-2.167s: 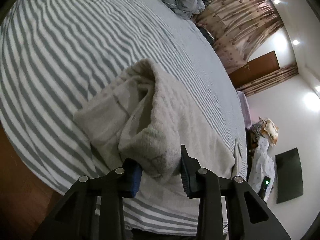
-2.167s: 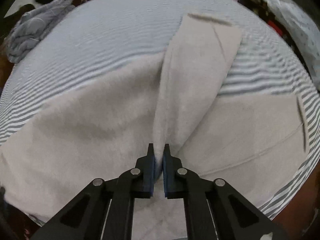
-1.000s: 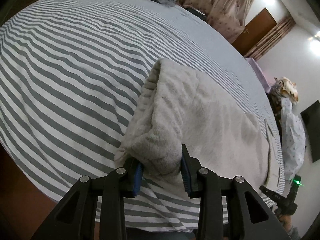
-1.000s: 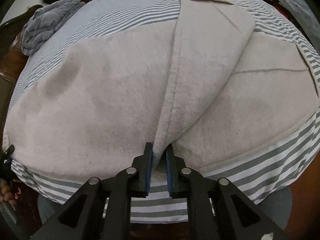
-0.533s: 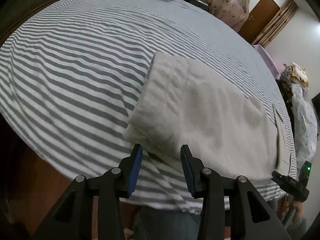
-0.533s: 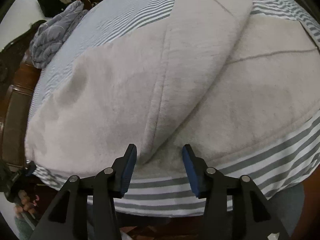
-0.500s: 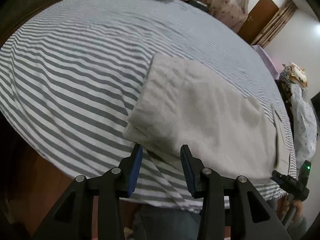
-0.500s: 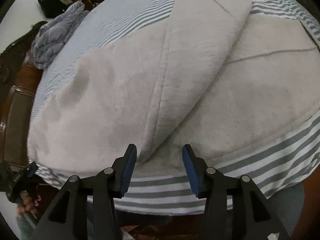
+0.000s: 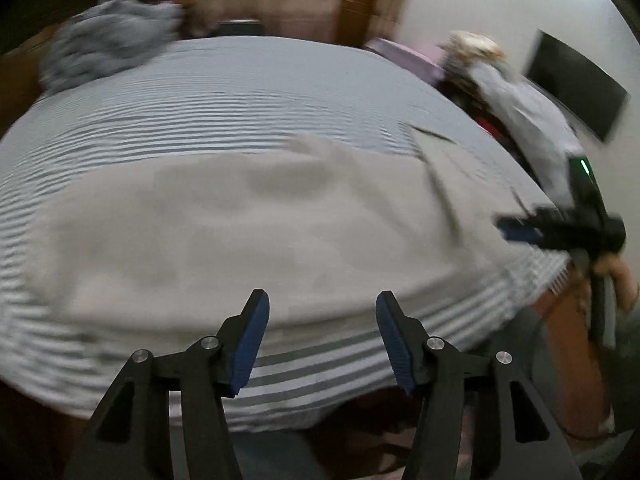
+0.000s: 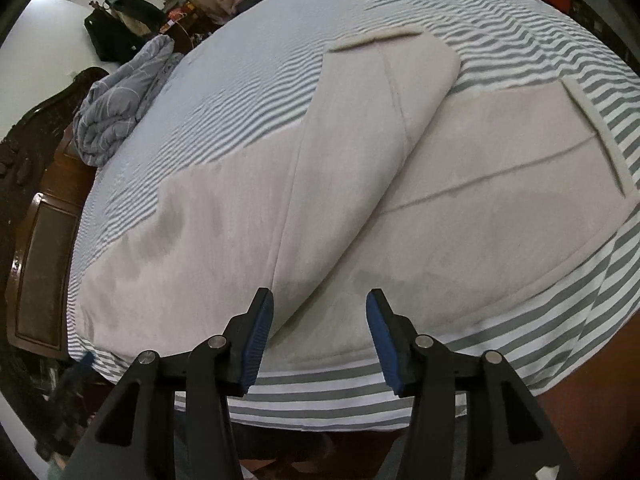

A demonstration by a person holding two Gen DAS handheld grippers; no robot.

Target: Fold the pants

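Beige fleece pants (image 10: 248, 216) lie flat near the front edge of the striped bed, one leg (image 10: 384, 92) folded diagonally over the other. They also show in the blurred left wrist view (image 9: 240, 220). My right gripper (image 10: 320, 332) is open and empty, just above the pants' near edge. My left gripper (image 9: 322, 336) is open and empty, hovering at the bed's front edge. The right gripper also shows at the right of the left wrist view (image 9: 560, 232).
The grey-and-white striped bed sheet (image 10: 280, 40) stretches behind the pants. A crumpled grey blanket (image 10: 120, 100) lies at the far left by the dark wooden headboard (image 10: 36, 240). A clothes pile (image 9: 512, 92) and a dark wall screen (image 9: 576, 84) stand to the right.
Both grippers have let go of the pants and opened, and the pants now lie flat. The left gripper has swung right and pulled back; its view is motion-blurred.
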